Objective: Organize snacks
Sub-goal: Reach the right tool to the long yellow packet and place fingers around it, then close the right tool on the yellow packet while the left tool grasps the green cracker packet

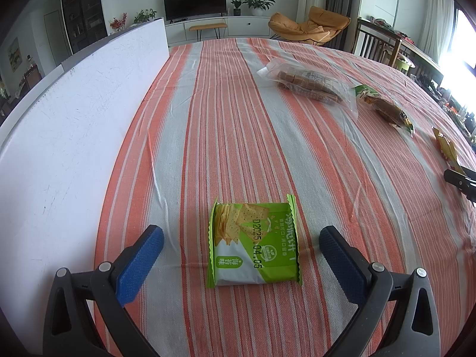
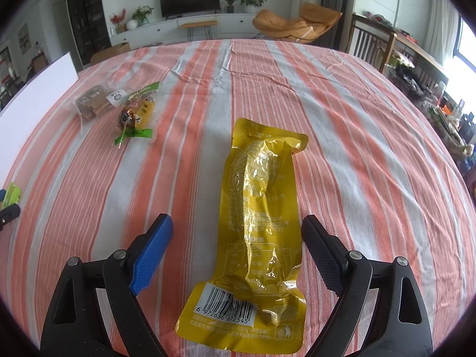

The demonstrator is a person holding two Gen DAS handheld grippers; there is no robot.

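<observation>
A green cracker packet (image 1: 253, 244) lies flat on the striped tablecloth (image 1: 226, 119). My left gripper (image 1: 241, 232) is open, one blue pad on each side of the packet and clear of it. A long yellow vacuum packet with a barcode (image 2: 258, 214) lies lengthwise between the fingers of my right gripper (image 2: 237, 220), which is open and not pressing on it. Farther back lie a clear bag of brown biscuits (image 1: 309, 84) and a green-trimmed packet holding a brown snack (image 1: 383, 108). Both also show in the right wrist view, the biscuits (image 2: 95, 101) and the brown snack (image 2: 135, 116).
A tall white board (image 1: 74, 125) stands along the table's left side. Beyond the far edge are a TV cabinet (image 1: 208, 28) and an orange lounge chair (image 1: 309, 26). A wooden chair (image 2: 372, 41) and a cluttered shelf stand to the right.
</observation>
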